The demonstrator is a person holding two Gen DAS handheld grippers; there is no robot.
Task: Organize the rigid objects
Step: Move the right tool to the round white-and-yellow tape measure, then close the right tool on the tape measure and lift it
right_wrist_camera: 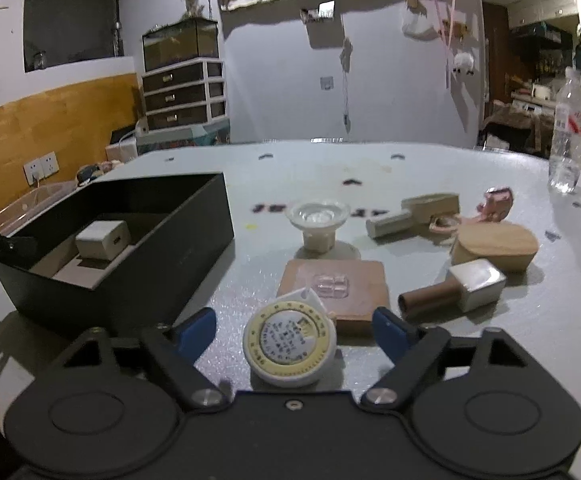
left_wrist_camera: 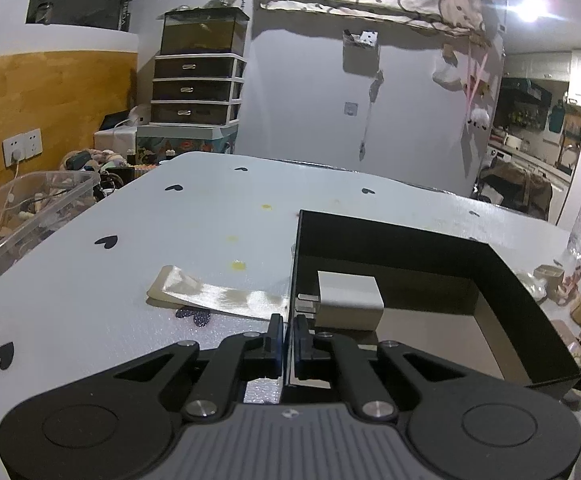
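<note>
Black rectangular cardboard box (right_wrist_camera: 130, 236) pinched at its wall by left gripper (left_wrist_camera: 288, 332).
Right gripper (right_wrist_camera: 295, 330), right of the box, spreads its fingers around a round white-and-yellow tape measure (right_wrist_camera: 289, 340).

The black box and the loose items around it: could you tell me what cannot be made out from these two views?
- Black box: in the left wrist view, its near corner is hidden behind the left gripper, shut on its wall.
- White charger: its base is hidden by the box wall, right wrist view.
- Round tape measure between the right gripper fingers: print too blurred to read.
</note>
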